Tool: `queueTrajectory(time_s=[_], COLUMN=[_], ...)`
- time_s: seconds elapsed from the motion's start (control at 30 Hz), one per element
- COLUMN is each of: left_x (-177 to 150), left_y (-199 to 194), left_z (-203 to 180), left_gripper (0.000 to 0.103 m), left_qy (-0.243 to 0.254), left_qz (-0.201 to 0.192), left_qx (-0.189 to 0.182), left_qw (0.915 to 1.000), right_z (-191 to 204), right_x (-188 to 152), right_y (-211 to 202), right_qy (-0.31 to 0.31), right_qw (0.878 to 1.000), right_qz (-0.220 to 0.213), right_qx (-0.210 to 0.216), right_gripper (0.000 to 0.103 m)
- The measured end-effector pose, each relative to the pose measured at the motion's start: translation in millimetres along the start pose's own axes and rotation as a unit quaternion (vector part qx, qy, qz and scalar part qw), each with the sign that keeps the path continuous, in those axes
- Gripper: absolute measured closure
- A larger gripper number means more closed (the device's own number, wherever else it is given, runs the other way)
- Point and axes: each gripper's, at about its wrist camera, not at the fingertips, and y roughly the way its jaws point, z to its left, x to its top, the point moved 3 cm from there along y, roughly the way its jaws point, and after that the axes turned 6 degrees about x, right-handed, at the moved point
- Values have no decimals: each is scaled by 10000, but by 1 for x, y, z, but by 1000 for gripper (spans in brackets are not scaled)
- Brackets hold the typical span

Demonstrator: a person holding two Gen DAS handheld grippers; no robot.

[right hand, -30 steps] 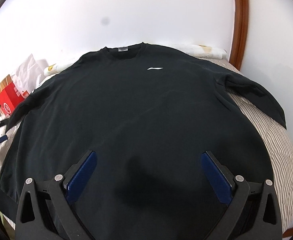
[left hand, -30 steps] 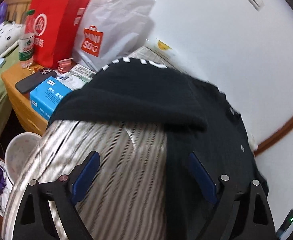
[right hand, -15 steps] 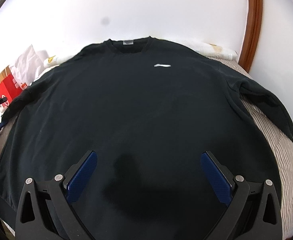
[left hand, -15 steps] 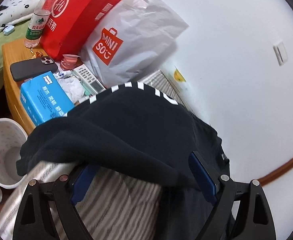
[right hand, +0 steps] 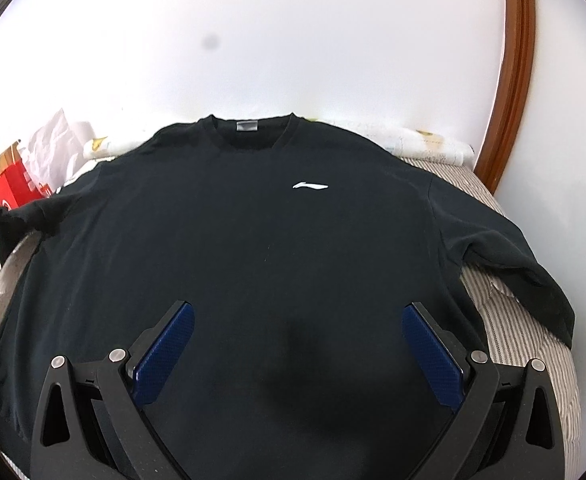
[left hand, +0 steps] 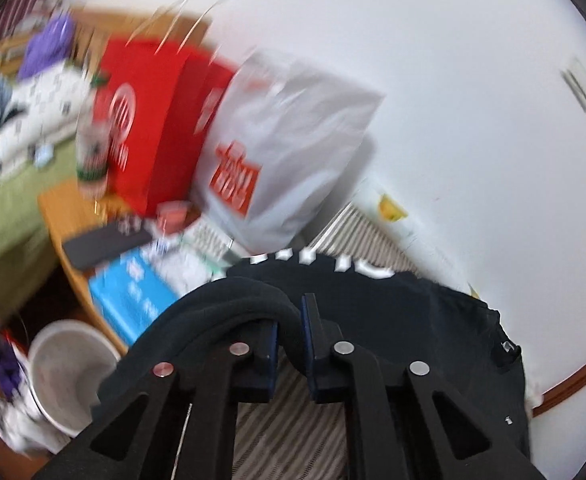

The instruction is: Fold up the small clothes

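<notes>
Folding has barely begun: the black sweatshirt lies flat, unfolded. The left gripper pinches its sleeve cuff; the right gripper hovers wide open, lower centre.

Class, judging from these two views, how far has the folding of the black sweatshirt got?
Done: the black sweatshirt lies spread flat, front up, on the striped bed. In hand: the left gripper is shut on its sleeve cuff; the right gripper hovers open. Left: every fold.

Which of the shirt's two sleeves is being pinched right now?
The sleeve beside the shopping bags: the left gripper's jaws are shut on it. The other sleeve lies untouched.
</notes>
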Motion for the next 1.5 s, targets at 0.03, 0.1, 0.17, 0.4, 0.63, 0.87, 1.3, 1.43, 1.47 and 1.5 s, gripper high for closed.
queueTrajectory(time_s=[0.03, 0.1, 0.17, 0.4, 0.63, 0.87, 1.3, 1.43, 1.47, 1.5], left_x=[5, 11, 13, -30, -128, -158, -97, -102, -101, -101], left_y=[-6, -20, -30, -52, -35, -23, -32, -16, -9, -5], left_z=[-12, -40, -65, -182, -242, -217, -91, -64, -57, -53], left_gripper=[94, 95, 95, 95, 95, 82, 38, 35, 35, 35], left_qy=[172, 498, 753, 1859, 2932, 3066, 2829, 2893, 2855, 2813], left_qz=[-112, -332, -422, -129, 557, 1129, 757, 922, 996, 1037], left_qx=[3, -173, -342, -1665, -2106, -1935, -936, -726, -653, -630], left_qw=[9998, 9981, 9957, 9683, 9309, 9251, 9516, 9500, 9509, 9519], right_z=[-1, -4, -8, -19, -33, -34, 84, 148, 166, 180], right_x=[-1, -5, -9, -23, -41, -46, 33, 64, 68, 71], right_y=[-1, -2, -2, -16, -29, -36, -4, 20, 26, 31], right_qy=[20, 52, 111, 298, 327, 296, -409, -897, -1047, -1170], right_qw=[10000, 10000, 9999, 9994, 9994, 9993, 9967, 9913, 9896, 9879], right_qz=[-32, -70, -67, -153, -73, -35, -221, -235, -221, -210], right_qx=[40, 5, -22, 50, -100, -240, 660, 930, 966, 994], right_gripper=[1, 1, 1, 1, 1, 1, 24, 27, 30, 32])
